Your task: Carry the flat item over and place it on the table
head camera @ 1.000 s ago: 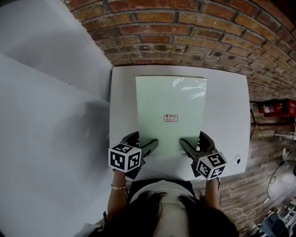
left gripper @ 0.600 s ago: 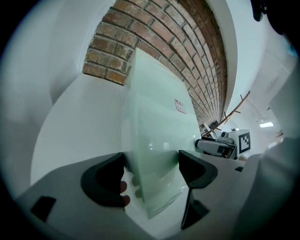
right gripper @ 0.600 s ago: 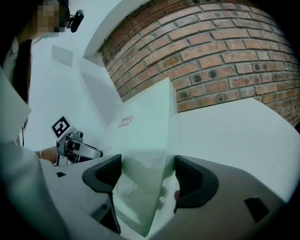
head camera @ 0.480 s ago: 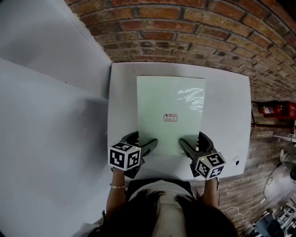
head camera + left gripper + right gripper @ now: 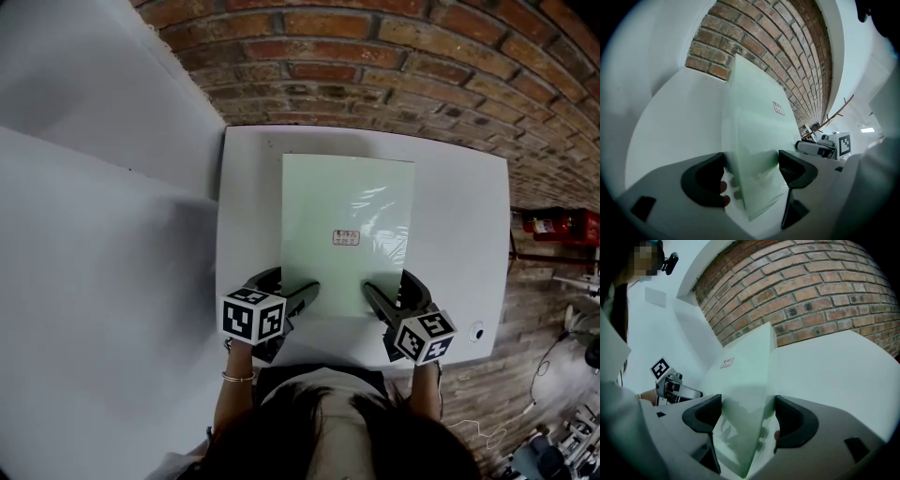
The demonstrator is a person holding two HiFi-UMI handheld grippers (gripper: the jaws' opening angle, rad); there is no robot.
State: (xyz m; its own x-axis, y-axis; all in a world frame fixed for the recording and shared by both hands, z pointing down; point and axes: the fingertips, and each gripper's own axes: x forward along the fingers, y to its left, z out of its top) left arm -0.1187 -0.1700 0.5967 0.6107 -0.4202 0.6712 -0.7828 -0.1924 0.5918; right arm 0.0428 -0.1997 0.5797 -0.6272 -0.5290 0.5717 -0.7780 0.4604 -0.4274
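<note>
The pale green flat plastic-wrapped sheet [image 5: 347, 234] has edged slightly toward 3 o'clock over the white rectangular table [image 5: 459, 234] since a second ago. My left claw [image 5: 298, 294] clamps its 7 o'clock corner and my right claw [image 5: 378, 297] its 5 o'clock corner, the sheet reaching toward 12 o'clock.

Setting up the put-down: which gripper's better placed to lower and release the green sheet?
Near even: left gripper and right gripper each clamp a near corner of the green sheet. Slight edge right: more bare table on its side.
</note>
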